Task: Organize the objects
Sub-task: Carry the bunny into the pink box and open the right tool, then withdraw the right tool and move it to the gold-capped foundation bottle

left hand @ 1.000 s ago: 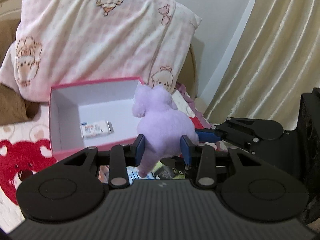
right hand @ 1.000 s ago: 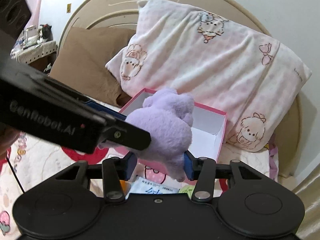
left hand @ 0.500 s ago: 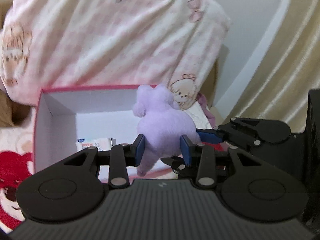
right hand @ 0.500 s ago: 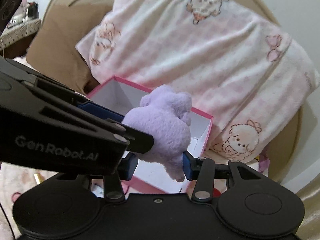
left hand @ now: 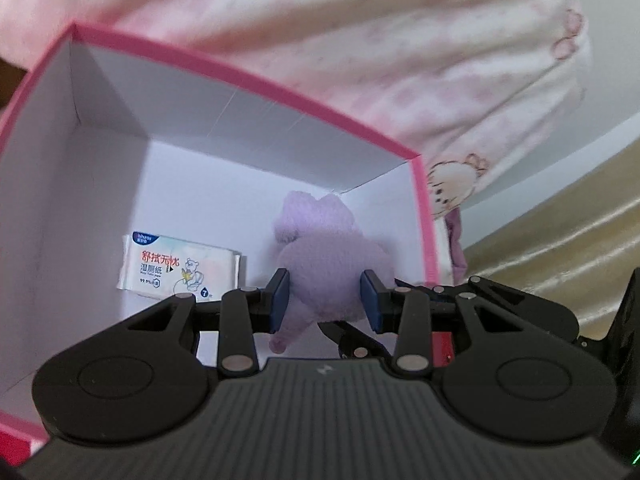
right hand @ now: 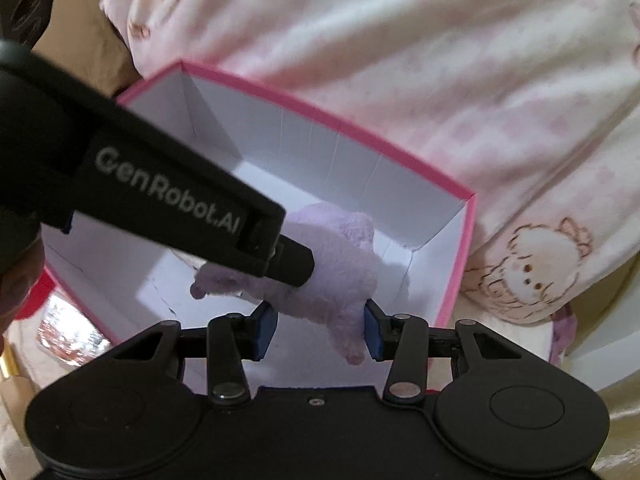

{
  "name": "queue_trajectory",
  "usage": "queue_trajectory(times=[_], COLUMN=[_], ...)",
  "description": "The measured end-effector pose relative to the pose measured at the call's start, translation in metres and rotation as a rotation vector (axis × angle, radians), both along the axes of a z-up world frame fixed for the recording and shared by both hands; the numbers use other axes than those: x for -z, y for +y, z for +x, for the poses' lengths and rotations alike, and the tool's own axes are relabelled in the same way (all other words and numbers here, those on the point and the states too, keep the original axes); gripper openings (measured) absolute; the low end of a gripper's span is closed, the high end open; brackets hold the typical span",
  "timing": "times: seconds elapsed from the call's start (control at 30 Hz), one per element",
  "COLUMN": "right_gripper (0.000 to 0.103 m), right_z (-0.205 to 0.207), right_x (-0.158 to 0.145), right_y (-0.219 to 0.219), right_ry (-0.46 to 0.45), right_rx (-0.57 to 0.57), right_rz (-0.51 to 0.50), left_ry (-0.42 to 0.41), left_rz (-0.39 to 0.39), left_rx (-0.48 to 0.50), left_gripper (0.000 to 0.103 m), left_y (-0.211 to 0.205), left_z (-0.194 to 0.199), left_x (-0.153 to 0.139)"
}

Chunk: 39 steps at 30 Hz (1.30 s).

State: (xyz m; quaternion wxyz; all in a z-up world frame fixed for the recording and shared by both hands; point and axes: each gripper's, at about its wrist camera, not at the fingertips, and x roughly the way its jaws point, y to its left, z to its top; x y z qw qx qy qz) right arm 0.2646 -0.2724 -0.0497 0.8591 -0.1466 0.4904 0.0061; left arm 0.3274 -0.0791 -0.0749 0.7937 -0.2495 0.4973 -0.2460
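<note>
**Fingers lower plush toy into pink box**

Both pairs of fingers clamp one lilac plush toy [left hand: 332,264] over the open pink box [left hand: 240,76]: the left gripper [left hand: 325,300] squeezes its body between blue pads, and the right gripper [right hand: 318,330] pinches it from the other side, one pad against a dangling leg. Seen from the right wrist, the left gripper's black body crosses in front of the box and partly hides the toy. The toy hangs inside the box walls, toward the box's far right corner, though whether it touches the box floor cannot be told. A packet of wet wipes [left hand: 180,266] already lies flat on the box floor, to the left of the toy. A pink-and-white pillow [right hand: 420,60] leans behind the box. Judging by this, one item is stowed and a second is nearly placed; release of both grips remains. Anything left outside the box is blurred or hidden.
</note>
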Motion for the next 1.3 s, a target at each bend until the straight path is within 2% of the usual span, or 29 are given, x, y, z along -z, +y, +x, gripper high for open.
queue_trajectory(times=[0.2,0.4,0.57,0.67,0.7,0.77,0.8,0.83,0.97,1.13,1.3], right_gripper=[0.049,0.049,0.048,0.048,0.048,0.055,0.067,0.070,0.070,0.070,0.071], right_z=[0.019,0.026,0.018,0.014,0.012,0.005,0.001,-0.004,-0.027,-0.062,-0.094], right_x=[0.025,0.033,0.035,0.037,0.036,0.034,0.031,0.026,-0.003,-0.048,-0.092], right_y=[-0.001,0.004,0.003,0.003,0.003,0.005,0.005,0.004,-0.004,-0.011,-0.008], right_ry=[0.050,0.081,0.035,0.013,0.006,-0.020,-0.039,-0.055,-0.092,-0.106,-0.116], right_rx=[0.009,-0.055,-0.102,-0.108,-0.110,-0.114,-0.102,-0.092,-0.070,-0.064,-0.077], right_rz=[-0.071,-0.114,-0.139,-0.147,-0.146,-0.157,-0.163,-0.156,-0.043,0.079,0.116], left_ry=[0.036,0.058,-0.007,-0.023,-0.024,-0.036,-0.042,-0.045,-0.063,-0.087,-0.146], left_rz=[0.021,0.053,0.098,0.127,0.128,0.149,0.163,0.177,0.220,0.252,0.316], left_rx=[-0.005,-0.028,-0.008,-0.027,-0.029,-0.041,-0.041,-0.031,0.024,0.076,0.145], left_gripper=[0.037,0.037,0.037,0.044,0.050,0.053,0.054,0.054,0.054,0.058,0.059], left_y=[-0.014,-0.018,-0.029,-0.033,-0.034,-0.033,-0.033,-0.034,-0.036,-0.023,-0.012], left_z=[0.016,0.030,0.027,0.025,0.026,0.022,0.020,0.018,0.004,-0.030,-0.063], left_x=[0.024,0.030,0.033,0.031,0.030,0.026,0.023,0.020,0.002,-0.033,-0.081])
